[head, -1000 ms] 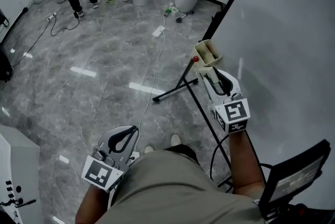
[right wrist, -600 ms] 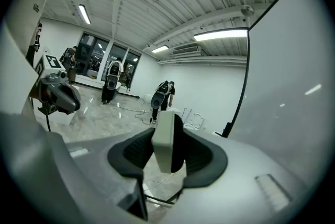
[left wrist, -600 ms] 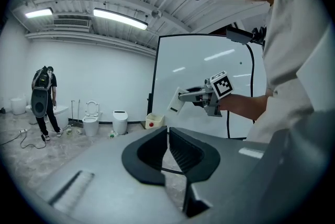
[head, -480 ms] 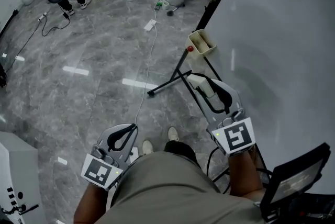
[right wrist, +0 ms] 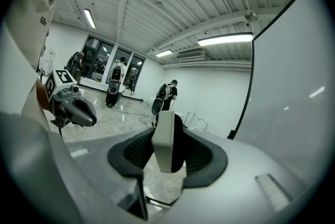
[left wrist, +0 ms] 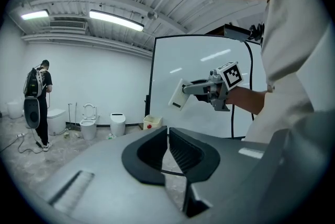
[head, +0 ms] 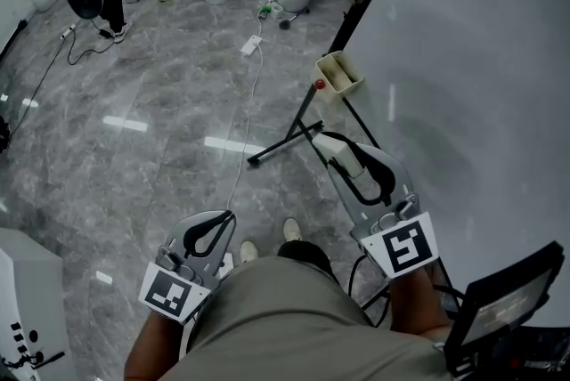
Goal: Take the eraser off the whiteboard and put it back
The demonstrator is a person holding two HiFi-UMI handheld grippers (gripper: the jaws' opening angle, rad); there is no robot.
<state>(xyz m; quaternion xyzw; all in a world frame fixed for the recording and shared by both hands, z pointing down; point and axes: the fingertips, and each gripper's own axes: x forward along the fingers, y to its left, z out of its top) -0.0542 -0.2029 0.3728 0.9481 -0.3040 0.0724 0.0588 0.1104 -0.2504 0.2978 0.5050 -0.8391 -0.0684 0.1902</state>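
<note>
Head view: the right hand-held gripper [head: 337,155] grips the white eraser [head: 328,144] by its flat faces, so its jaws stand only as far apart as the eraser is thick; it holds the eraser in the air just beside the whiteboard [head: 472,68] and apart from its surface, so the taking-off looks done and the return is not; the left hand-held gripper [head: 224,223] hangs low over the grey floor [head: 151,103], near the person's body, probably kept out of the way because one hand is enough here; a beige tray [head: 341,73] sits on the board's stand, beyond the eraser.

Left gripper view: its jaws are pressed together with nothing between them; across the room, the other gripper shows the eraser tilted, its front end lifted toward the board.

Right gripper view: the eraser stands upright between the ribbed pads, sticking out past them, which leaves a free face to set against the board on the right.
</note>
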